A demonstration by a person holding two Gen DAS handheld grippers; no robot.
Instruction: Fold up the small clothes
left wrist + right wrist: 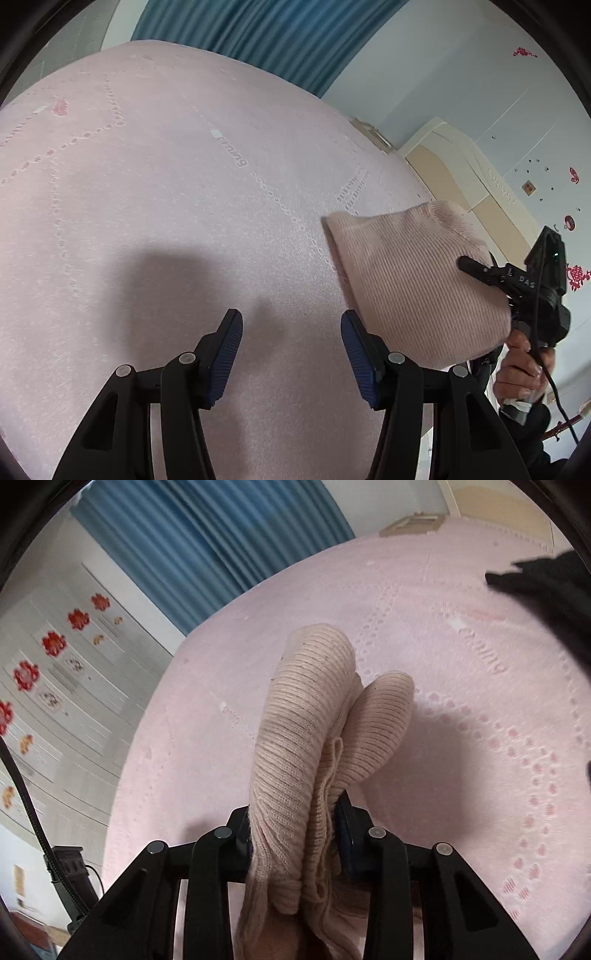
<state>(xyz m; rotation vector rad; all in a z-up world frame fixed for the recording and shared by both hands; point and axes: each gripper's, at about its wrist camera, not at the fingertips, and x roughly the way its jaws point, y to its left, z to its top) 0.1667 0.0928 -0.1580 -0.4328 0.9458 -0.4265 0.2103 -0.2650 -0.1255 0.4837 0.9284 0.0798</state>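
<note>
Left gripper: jaws stand wide apart with nothing between them; the two blue ribbed pads face each other across a bare stretch of bed.

Right gripper: jaws are closed down on the pink knit garment, the cloth filling the whole gap between them. In the left wrist view the same gripper shows at the right, one black finger lying against the garment's side, held by the person's hand.

Garment, seen from the right jaws: the pink ribbed knit is bunched into two thick rolled folds that rise straight forward out of the jaws, the left fold longer and taller than the right. Loose edges and a seam hang back below the jaws toward the camera.

Garment, seen from the left jaws: it hangs as a broad folded slab just right of the right-hand pad and ahead of it, not touching either pad. Its lower edge passes behind that finger.

Garment and bed: whether the cloth touches the bed cannot be told; a shadow lies on the sheet beyond and right of the right jaws.

Bed: a pale pink sheet with dotted patterns and small lettering, spreading ahead of both jaws.

Background: blue curtain beyond the bed; cream headboard to the right of the left jaws.
</note>
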